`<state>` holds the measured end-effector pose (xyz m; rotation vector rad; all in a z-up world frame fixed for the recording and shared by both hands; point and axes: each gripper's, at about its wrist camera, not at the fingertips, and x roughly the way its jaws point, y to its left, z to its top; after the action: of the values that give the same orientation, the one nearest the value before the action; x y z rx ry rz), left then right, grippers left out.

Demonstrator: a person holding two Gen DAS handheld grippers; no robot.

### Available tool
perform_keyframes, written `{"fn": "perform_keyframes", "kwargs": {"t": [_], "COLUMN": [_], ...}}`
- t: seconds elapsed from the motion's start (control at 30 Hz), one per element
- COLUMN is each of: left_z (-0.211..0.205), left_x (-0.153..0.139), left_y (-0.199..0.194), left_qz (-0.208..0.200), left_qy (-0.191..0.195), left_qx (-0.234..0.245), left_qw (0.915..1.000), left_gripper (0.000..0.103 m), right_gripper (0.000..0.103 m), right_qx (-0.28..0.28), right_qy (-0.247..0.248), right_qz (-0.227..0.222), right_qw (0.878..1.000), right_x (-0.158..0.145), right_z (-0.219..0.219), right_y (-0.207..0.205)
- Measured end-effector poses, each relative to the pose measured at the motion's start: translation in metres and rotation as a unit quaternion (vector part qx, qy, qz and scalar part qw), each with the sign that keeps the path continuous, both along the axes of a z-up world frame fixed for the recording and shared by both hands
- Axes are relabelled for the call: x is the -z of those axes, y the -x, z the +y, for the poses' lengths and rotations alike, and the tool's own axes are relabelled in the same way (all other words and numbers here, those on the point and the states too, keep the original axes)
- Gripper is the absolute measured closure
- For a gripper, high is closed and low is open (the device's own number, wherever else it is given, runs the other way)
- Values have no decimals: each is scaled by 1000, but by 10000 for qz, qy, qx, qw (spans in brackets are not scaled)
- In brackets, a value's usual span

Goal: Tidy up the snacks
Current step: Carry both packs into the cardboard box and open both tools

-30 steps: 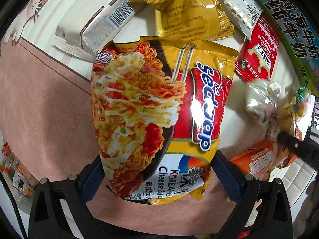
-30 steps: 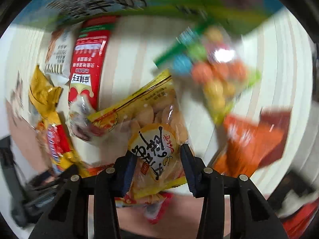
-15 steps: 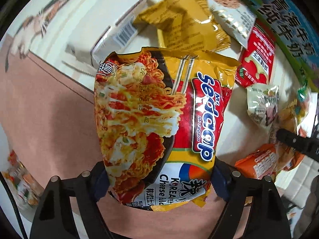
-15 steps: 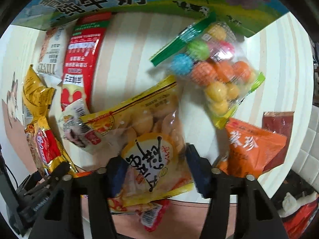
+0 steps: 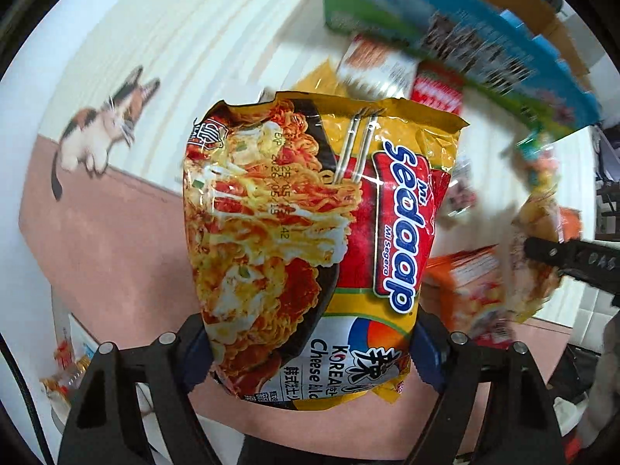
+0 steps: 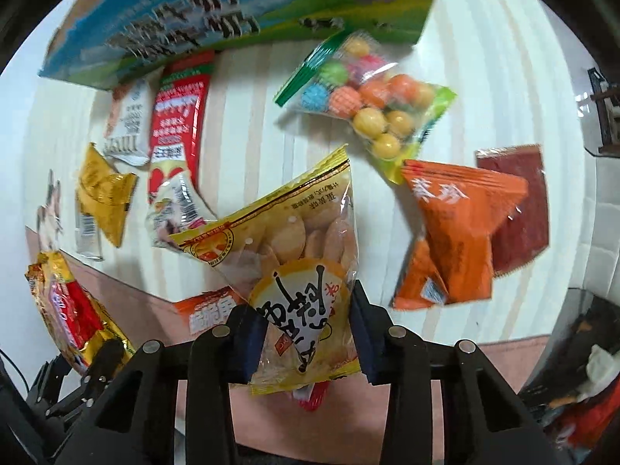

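Observation:
My left gripper (image 5: pixel 310 352) is shut on a yellow and red Sedaap noodle packet (image 5: pixel 310 240) and holds it up above the table. The packet also shows at the lower left of the right wrist view (image 6: pixel 73 310). My right gripper (image 6: pixel 306 345) is shut on a clear and yellow bag of rice crackers (image 6: pixel 294 263), lifted off the table. That bag shows blurred at the right of the left wrist view (image 5: pixel 531 271), with the right gripper's black finger (image 5: pixel 573 255) on it.
On the striped tablecloth (image 6: pixel 484 77) lie a bag of coloured balls (image 6: pixel 368 93), an orange packet (image 6: pixel 453 232), a dark red sachet (image 6: pixel 515 205), a red packet (image 6: pixel 178 120), a small yellow packet (image 6: pixel 102 197) and an orange box (image 6: pixel 209 312). A blue-green milk carton (image 6: pixel 232 11) stands at the back.
Both grippers have risen and drawn back from the table with their packets. The snacks on the table now look smaller and farther away.

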<state>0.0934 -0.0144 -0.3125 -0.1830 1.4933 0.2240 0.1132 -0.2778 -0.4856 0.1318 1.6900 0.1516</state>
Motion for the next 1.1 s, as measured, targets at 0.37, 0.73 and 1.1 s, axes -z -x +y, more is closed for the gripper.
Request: {"fn": "perform_keyframes", "kwargs": {"t": [0.37, 0.73, 1.1], "left_z": [3, 13, -19], "left_x": [-26, -7, 77], "left_y": [-39, -239, -332], "left_qz": [-979, -508, 557], "left_qy": [421, 1013, 1442], "left_qx": [861, 1348, 1410], "left_qw": [9906, 9844, 9779], "left_gripper": [21, 21, 21], "right_gripper": [62, 62, 62], "right_qx": [613, 1163, 1231], "right_qy": [-887, -737, -442], "right_qz": [-759, -1131, -694], "right_qw": [9913, 9840, 9890], "right_x": [-141, -155, -58], "right_z": [-24, 0, 8], "right_y": [-19, -182, -271]}}
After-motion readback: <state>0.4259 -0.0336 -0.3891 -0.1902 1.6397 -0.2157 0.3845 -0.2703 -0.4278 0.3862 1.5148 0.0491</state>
